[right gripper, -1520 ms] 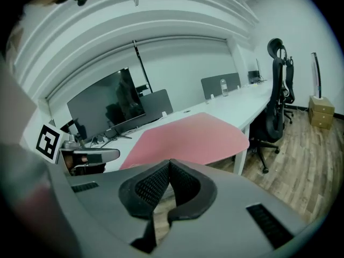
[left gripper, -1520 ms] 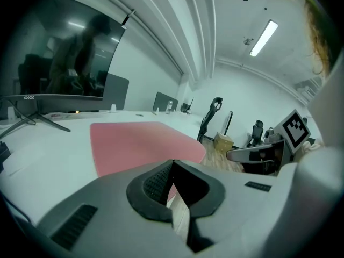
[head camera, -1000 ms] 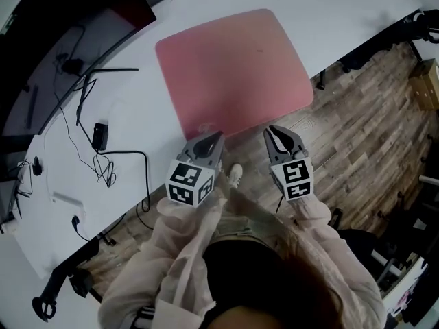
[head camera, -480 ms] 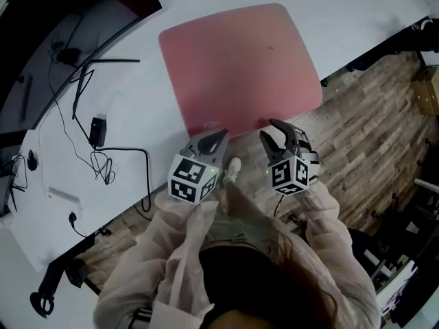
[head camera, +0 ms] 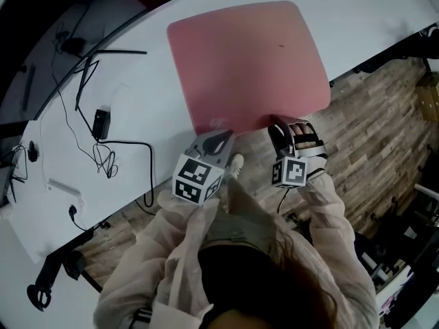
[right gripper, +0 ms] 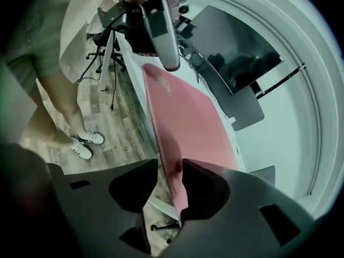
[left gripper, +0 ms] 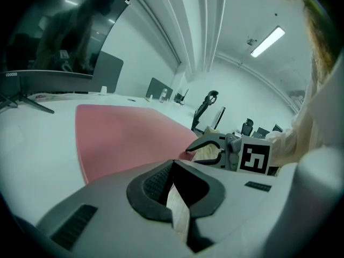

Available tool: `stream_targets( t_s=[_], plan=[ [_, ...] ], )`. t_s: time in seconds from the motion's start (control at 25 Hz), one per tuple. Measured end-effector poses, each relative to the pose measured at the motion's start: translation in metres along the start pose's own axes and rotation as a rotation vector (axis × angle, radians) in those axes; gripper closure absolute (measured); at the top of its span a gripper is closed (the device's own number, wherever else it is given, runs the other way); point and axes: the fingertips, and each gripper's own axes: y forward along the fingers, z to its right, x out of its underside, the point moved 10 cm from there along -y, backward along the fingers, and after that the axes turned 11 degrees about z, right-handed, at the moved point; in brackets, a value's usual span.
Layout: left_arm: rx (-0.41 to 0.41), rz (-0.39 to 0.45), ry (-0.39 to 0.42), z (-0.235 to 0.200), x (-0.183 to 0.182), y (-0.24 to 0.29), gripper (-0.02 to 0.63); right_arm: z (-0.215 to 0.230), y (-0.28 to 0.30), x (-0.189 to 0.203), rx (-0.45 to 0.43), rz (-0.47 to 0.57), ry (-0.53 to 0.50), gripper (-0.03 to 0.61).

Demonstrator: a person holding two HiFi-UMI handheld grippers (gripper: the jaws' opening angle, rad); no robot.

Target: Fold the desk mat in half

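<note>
The pink desk mat point(head camera: 250, 64) lies flat on the white table point(head camera: 144, 108), its near edge at the table's front. My left gripper point(head camera: 221, 137) is shut, its tips at the mat's near left corner; I cannot tell whether they pinch the edge. In the left gripper view the mat point(left gripper: 123, 136) stretches away beyond the closed tips point(left gripper: 173, 163). My right gripper point(head camera: 287, 127) is rolled onto its side at the near right edge. Its jaws opened wide and have just been closing a little. The mat's edge point(right gripper: 183, 117) runs between them point(right gripper: 171, 168), the pads still apart.
A dark monitor point(head camera: 68, 5) on a thin-legged stand point(head camera: 103, 60) sits at the table's far left. Black cables point(head camera: 103, 153) and an adapter point(head camera: 101, 122) lie left of the mat. Wood floor point(head camera: 370, 115) and the person's shoe point(head camera: 235, 164) are below the table's front edge.
The right gripper has rolled onto its side, sunk to the mat's near edge and opened its jaws around it. The left gripper has hardly moved.
</note>
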Motion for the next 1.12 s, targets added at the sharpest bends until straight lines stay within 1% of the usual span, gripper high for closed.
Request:
stream_targets(
  t_s=[0.04,0.12,0.36,0.44,0.52,0.72,0.96,1.12],
  plan=[
    [0.000,-0.001,-0.001,0.000,0.000,-0.001,0.589,0.002,0.000,0.000,-0.004,-0.001,0.000,0.437],
    [0.003,0.001,0.001,0.001,-0.002,-0.003,0.589,0.005,-0.001,-0.001,-0.023,-0.001,0.008,0.471],
    [0.011,0.017,0.005,0.000,-0.010,-0.003,0.589,0.008,-0.004,-0.004,-0.059,0.002,-0.010,0.518],
    [0.017,0.022,-0.001,0.000,-0.012,-0.002,0.589,0.012,-0.005,-0.006,-0.077,0.002,0.007,0.535],
    [0.024,0.024,-0.001,0.000,-0.015,0.000,0.589,0.016,-0.006,-0.006,-0.093,0.000,0.024,0.540],
    [0.034,0.021,0.009,-0.001,-0.019,0.001,0.589,0.020,-0.008,-0.007,-0.118,-0.011,0.000,0.543],
    [0.024,0.021,0.010,-0.008,-0.021,-0.004,0.589,0.031,-0.011,-0.012,-0.149,-0.012,-0.016,0.545],
    [0.034,0.028,-0.016,-0.011,-0.023,-0.008,0.589,0.039,-0.014,-0.016,-0.179,-0.019,-0.018,0.545]
  ],
)
